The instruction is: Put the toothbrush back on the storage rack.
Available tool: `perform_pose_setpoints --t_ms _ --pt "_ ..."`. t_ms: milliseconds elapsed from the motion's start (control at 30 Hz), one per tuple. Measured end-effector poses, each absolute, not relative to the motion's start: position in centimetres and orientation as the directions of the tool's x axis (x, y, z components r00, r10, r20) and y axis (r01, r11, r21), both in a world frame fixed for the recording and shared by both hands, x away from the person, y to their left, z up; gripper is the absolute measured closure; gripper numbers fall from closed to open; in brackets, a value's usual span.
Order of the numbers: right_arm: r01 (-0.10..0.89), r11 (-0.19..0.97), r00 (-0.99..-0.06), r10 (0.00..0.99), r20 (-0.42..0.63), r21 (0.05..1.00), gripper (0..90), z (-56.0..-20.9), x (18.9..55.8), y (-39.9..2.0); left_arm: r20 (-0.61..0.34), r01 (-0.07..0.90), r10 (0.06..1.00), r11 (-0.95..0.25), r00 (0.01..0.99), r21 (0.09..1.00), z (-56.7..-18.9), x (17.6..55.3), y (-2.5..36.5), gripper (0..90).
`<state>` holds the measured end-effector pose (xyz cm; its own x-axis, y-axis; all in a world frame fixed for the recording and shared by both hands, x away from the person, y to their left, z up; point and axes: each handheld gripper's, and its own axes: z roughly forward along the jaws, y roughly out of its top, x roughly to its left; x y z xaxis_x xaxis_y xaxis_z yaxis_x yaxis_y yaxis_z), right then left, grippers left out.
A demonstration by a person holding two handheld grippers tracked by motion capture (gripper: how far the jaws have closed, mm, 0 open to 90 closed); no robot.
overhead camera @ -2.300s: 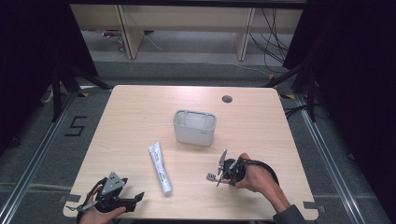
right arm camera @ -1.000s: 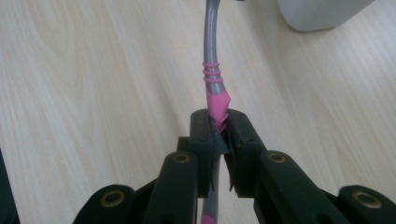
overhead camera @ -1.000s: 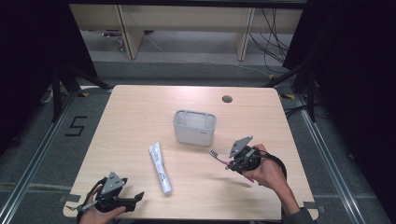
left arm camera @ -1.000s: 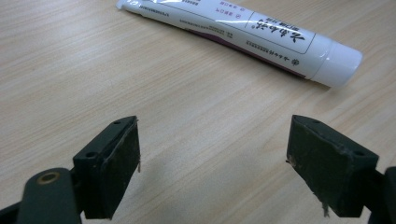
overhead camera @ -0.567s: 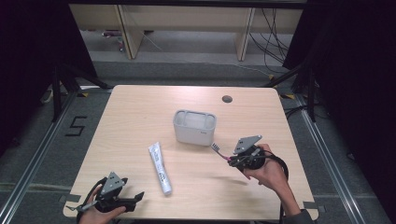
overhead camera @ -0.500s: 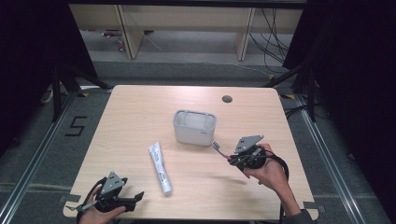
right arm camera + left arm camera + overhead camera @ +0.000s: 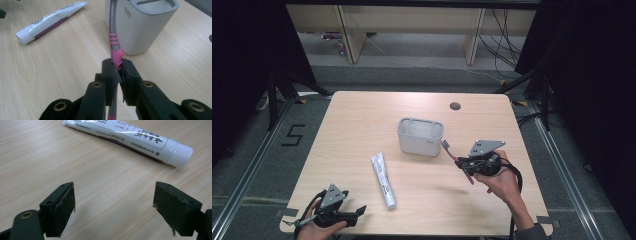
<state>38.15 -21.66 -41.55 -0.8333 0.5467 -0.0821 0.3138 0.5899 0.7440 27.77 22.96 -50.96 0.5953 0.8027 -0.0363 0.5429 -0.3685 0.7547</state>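
Right tool, clamped on the pink-and-grey toothbrush just beside the grey holder on the worktop: I judge the thin, tilted handle may twist between the pads and strike the holder's rim, missing the slot; left tool rests apart, empty.

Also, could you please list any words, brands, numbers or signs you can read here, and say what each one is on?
"5": marked on the floor left of the table.
Brand on the holder: small raised letters, too blurred to read.
Print on the toothpaste tube: non-Latin characters and fine lines, too small to read.
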Motion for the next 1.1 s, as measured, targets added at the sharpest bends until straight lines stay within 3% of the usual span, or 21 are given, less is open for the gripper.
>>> perform_pose_setpoints --t_ms 1100 --pt "0.286 0.444 -0.822 0.57 -0.021 0.849 82.2 -39.4 40.0 -20.3 -0.043 0.552 0.804 -0.367 0.593 0.749 -51.0 27.8 23.0 17.1"
